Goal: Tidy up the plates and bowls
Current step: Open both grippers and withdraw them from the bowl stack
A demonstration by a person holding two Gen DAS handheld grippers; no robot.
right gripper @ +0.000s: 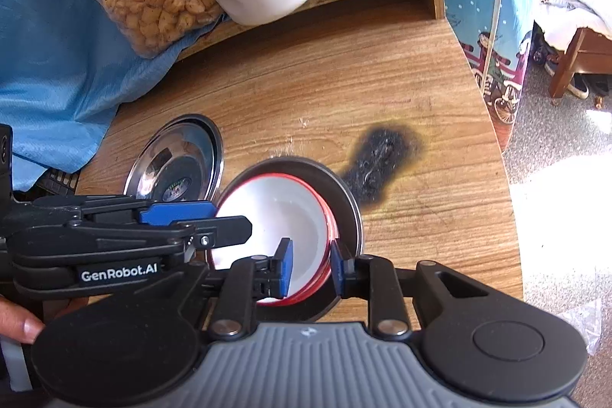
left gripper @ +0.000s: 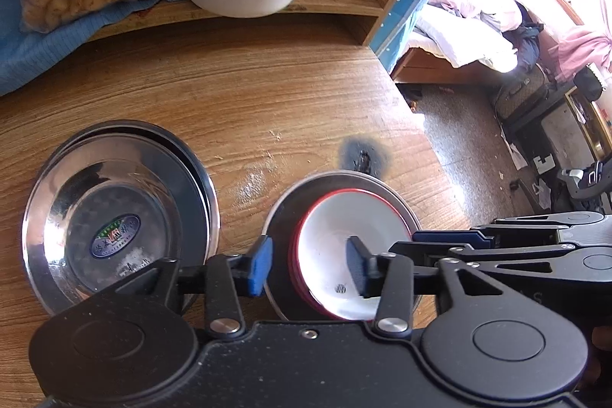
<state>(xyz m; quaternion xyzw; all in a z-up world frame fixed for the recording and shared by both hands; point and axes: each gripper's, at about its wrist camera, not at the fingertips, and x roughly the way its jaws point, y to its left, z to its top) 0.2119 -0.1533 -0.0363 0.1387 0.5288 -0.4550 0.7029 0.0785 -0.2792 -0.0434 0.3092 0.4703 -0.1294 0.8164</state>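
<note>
Wooden table (left gripper: pixel 267 94), scorched black patch (right gripper: pixel 382 159) near its right edge. White bowl with red rim (left gripper: pixel 336 255) sits in a steel plate (left gripper: pixel 283 217), just beside the scorch. Left gripper (left gripper: pixel 310 266) is open, one blue pad inside the bowl, the other outside its left rim; contact unclear. Right gripper (right gripper: pixel 311 268) straddles the bowl's right rim, jaws narrowly apart, grip uncertain. "GenRobot.AI" reads on the left gripper's side. To the left, stacked steel plates (left gripper: pixel 114 217), apart from the bowl; top one bears an oval sticker (left gripper: pixel 114 236), characters illegible.
</note>
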